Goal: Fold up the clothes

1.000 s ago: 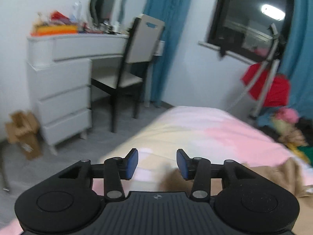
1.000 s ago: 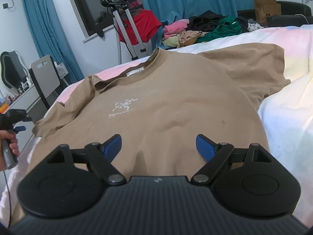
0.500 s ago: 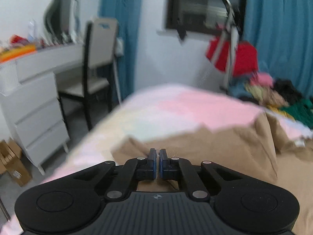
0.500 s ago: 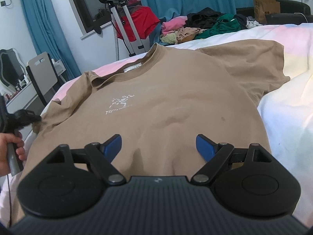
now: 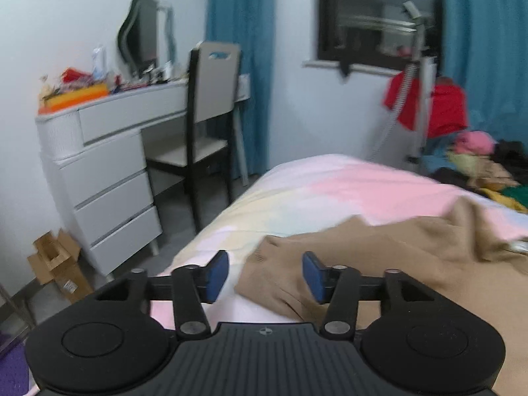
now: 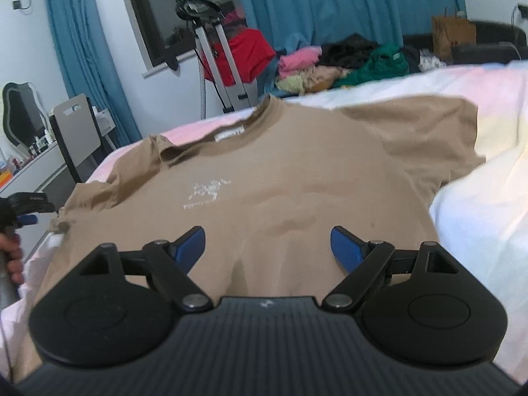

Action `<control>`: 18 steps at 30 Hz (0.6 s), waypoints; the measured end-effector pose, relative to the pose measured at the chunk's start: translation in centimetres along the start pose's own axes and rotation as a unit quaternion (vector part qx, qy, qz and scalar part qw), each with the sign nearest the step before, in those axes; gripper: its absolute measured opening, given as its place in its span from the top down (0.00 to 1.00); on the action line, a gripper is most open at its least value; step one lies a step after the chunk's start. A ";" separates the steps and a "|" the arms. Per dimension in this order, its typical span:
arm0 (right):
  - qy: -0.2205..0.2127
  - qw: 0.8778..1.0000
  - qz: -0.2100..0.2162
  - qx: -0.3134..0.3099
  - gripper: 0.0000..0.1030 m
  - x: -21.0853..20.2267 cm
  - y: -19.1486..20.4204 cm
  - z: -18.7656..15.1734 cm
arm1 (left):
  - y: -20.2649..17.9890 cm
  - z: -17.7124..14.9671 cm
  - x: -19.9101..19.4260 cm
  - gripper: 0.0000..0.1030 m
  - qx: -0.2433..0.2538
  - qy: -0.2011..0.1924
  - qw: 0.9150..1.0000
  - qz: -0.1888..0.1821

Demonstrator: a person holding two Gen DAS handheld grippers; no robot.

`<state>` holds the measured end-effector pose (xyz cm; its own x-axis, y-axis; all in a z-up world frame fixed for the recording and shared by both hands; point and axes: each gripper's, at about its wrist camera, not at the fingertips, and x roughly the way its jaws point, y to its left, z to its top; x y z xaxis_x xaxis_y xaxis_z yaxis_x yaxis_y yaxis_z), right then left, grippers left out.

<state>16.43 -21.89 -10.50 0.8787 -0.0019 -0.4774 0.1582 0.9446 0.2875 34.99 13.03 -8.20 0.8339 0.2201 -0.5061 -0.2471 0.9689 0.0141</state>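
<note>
A tan T-shirt (image 6: pixel 297 171) with a small white chest print lies face up on the bed, its neck at the far end. My right gripper (image 6: pixel 267 244) hovers open over the shirt's lower half, with nothing between its fingers. In the left wrist view, the left gripper (image 5: pixel 265 270) stands at the bed's left edge with its jaws opening. The shirt's left sleeve (image 5: pixel 274 277) lies loose under the gap and the pads do not touch it. The right wrist view shows that left gripper (image 6: pixel 26 204) at the far left, held by a hand (image 6: pixel 10 257).
The pastel bedcover (image 5: pixel 330 181) ends at the left above a grey floor. A white dresser (image 5: pixel 109 165), a chair (image 5: pixel 211 115) and a cardboard box (image 5: pixel 56 264) stand there. Beyond the bed are a clothes pile (image 6: pixel 346 62), a metal stand with a red garment (image 6: pixel 237 52) and a paper bag (image 6: pixel 452 33).
My left gripper shut at the sleeve, drew it toward the bed's left edge, and has let go with its jaws spread again. The sleeve lies flatter. The right gripper barely moved.
</note>
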 end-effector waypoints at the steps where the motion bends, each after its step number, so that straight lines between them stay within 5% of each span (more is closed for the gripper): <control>1: -0.007 1.000 0.001 -0.005 0.18 -0.3 0.1 0.1 | -0.3 -0.4 -2.1 0.39 0.004 -0.002 1.000 -0.010; 6: -0.044 0.998 0.001 -0.035 0.18 -1.9 0.5 0.5 | -1.6 -3.2 -12.6 0.19 0.024 -0.020 0.998 -0.061; 10: -0.059 0.998 0.008 -0.038 0.18 -3.3 0.2 0.9 | -2.9 -6.8 -20.0 0.13 0.013 -0.032 0.994 -0.105; 18: -0.048 0.998 0.024 0.027 0.18 -5.4 -3.0 2.9 | -4.5 -12.6 -24.1 0.08 0.024 0.003 0.984 -0.176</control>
<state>12.52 -25.66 -6.43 0.9242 0.0091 -0.3819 0.1371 0.9253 0.3537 9.77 1.95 -6.92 0.8606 -0.1297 -0.4925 0.0791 0.9893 -0.1223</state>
